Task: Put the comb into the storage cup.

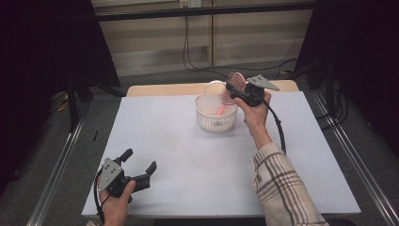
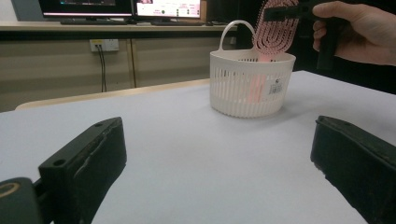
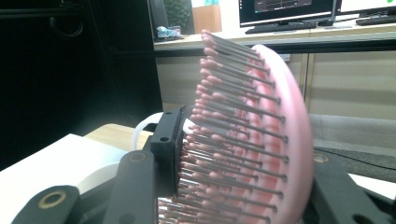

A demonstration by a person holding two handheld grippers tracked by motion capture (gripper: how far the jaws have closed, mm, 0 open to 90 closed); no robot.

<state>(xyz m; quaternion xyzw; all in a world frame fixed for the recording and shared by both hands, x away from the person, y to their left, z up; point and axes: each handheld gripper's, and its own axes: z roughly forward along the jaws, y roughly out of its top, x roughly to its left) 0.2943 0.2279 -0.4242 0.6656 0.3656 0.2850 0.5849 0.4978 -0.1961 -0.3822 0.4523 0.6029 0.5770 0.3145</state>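
The white basket (image 1: pixel 216 114) carries a small label (image 2: pixel 276 87) on its slatted wall, with dark marks too small to read; the monitors (image 2: pixel 169 8) behind the table show writing that is also too blurred to make out

The pink hairbrush (image 1: pixel 234 84) stands nearly upright over the basket's far right rim: its long axis runs top to bottom, the oval bristled head up and the handle pointing down into the basket, where it shows pink through the slats. In the right gripper view the bristles (image 3: pixel 224 140) point to that picture's left, toward one black jaw, and the smooth pink back faces the other jaw

The right gripper (image 1: pixel 237 90) grasps the brush by its head, one jaw against the bristle tips and the other behind the back. The basket sits toward the far side of the white table (image 1: pixel 188 155), its handle raised

The left gripper (image 1: pixel 139 167) rests low at the near left corner, released, its jaws spread wide with nothing but table between them, facing the basket from well away
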